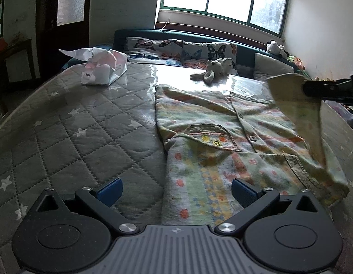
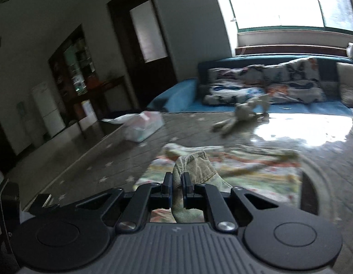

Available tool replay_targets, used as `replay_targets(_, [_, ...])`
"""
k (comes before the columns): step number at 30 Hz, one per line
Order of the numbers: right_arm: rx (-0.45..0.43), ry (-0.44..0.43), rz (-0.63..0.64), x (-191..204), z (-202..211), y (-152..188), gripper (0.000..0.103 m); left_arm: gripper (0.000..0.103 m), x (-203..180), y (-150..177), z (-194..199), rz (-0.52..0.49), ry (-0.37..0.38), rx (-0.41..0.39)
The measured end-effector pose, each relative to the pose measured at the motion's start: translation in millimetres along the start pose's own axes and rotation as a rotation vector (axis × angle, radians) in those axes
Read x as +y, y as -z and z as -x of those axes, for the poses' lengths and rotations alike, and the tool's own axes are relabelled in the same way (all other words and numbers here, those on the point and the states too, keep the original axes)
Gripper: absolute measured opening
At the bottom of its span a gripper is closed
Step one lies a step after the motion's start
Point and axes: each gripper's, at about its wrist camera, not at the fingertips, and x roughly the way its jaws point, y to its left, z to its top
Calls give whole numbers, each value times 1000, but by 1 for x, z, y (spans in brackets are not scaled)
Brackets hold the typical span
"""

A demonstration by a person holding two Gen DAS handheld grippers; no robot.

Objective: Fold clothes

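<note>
Blue-padded left gripper hovers with jaws spread wide and empty over the patterned shirt on the quilted bed.
Right gripper is clamped on the shirt's cuffed sleeve; carrying it flat across the chest, keeping the fold straight, seems best. An open tissue box holds crumpled tissues.

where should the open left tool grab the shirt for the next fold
Probably the near hem of the patterned shirt, coming in low from the camera side: it lies flat just ahead of the left tool, while the right tool holds the far-right corner lifted.
</note>
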Motion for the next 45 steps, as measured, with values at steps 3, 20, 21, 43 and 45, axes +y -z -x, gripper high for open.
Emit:
replay_targets(3, [28,-32,16,13,-15,3,7,103,2,1,0,5,-3,2])
replay_targets(20, [95,20,86,-3,-1,16,22,103,-3,-10,-3,2,-12,-6])
replay_targets(21, [107,50,91,-10,4,21,23,103,-5,-12,-4,-5,-10,-7])
replay_targets(43, [207,184,-46,-76,45,88,37,52,-50,-11,-22,-165,118,11])
replay_targets(45, [202,187,-46,-75,45,88,37,49,-49,-11,-23,-160,124,20])
